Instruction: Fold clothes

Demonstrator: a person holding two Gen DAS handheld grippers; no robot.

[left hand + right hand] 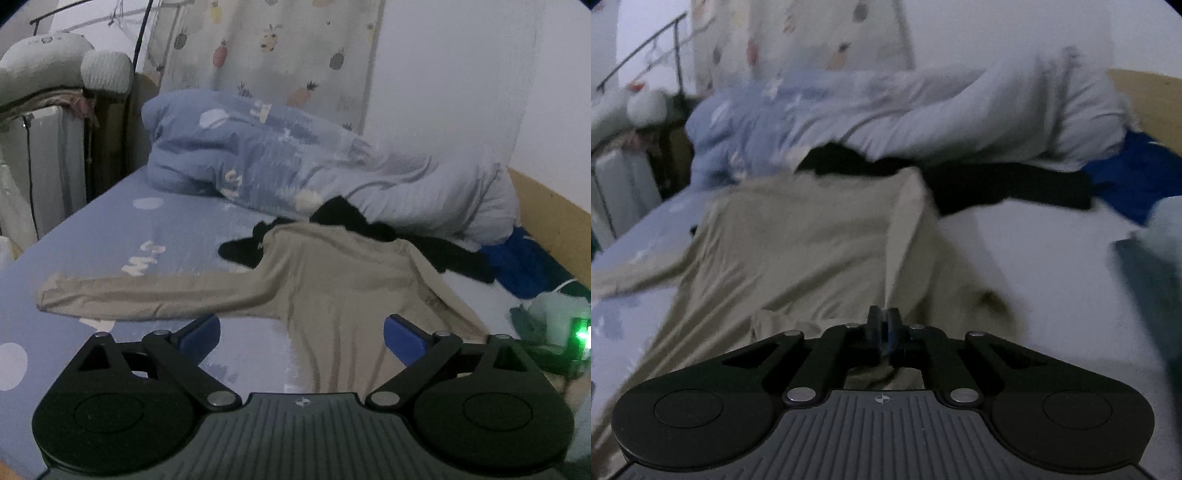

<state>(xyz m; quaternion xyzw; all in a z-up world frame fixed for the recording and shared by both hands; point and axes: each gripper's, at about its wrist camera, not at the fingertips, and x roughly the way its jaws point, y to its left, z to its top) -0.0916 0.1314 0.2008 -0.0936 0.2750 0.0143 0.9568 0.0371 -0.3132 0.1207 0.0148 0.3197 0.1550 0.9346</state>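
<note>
A beige long-sleeved shirt (332, 280) lies spread on the blue bed sheet (110, 236), one sleeve (129, 295) stretched out to the left. My left gripper (301, 325) hovers over the shirt's lower part. Its jaws stand wide open with nothing pinched between them. In the right wrist view the same shirt (798, 251) fills the middle. My right gripper (884, 314) is shut on a fold at the shirt's right side, and a taut ridge of cloth runs from the jaws up toward the shoulder.
A black garment (436, 251) and a dark blue one (524, 266) lie behind the shirt. A bunched blue duvet (277, 158) sits further back. A pale green cloth beside a glowing green light (581, 336) lies at the right. The wooden bed side (554, 221) bounds the right, and a radiator (48, 166) stands at the left.
</note>
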